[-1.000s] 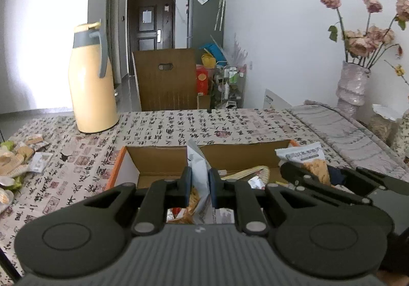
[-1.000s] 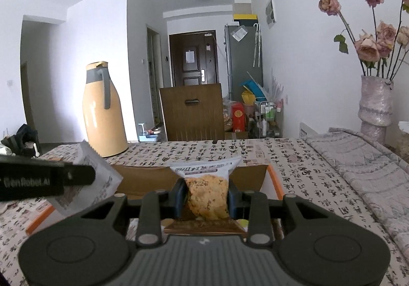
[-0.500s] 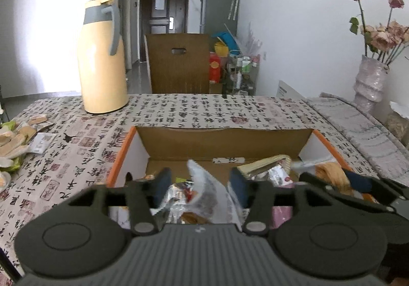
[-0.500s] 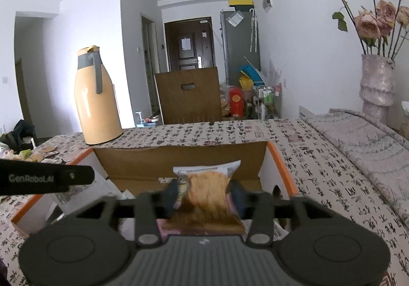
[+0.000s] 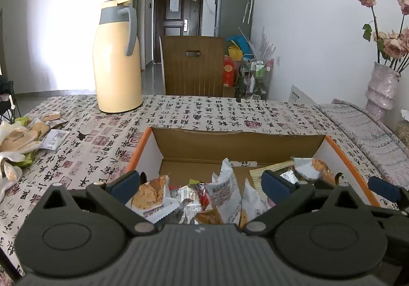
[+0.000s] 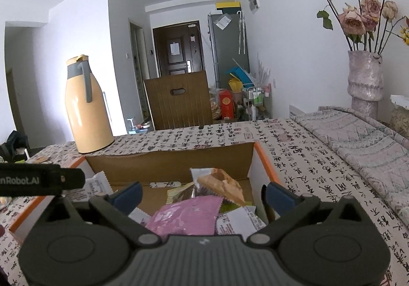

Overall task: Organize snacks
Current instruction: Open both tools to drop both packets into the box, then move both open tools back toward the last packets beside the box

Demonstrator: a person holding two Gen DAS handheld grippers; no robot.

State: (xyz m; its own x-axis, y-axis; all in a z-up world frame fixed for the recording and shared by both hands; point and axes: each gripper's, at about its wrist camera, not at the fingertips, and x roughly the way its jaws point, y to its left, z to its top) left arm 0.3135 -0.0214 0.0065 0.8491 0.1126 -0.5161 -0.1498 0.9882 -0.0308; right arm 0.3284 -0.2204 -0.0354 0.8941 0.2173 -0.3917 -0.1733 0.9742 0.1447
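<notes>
While poised over the box (image 5: 237,143), both tools gape wide, empty.

left wrist: low, close over box (image 5: 237,143), facing door | right wrist: same | shared: box, thermos (image 6: 85,107)
</notes>
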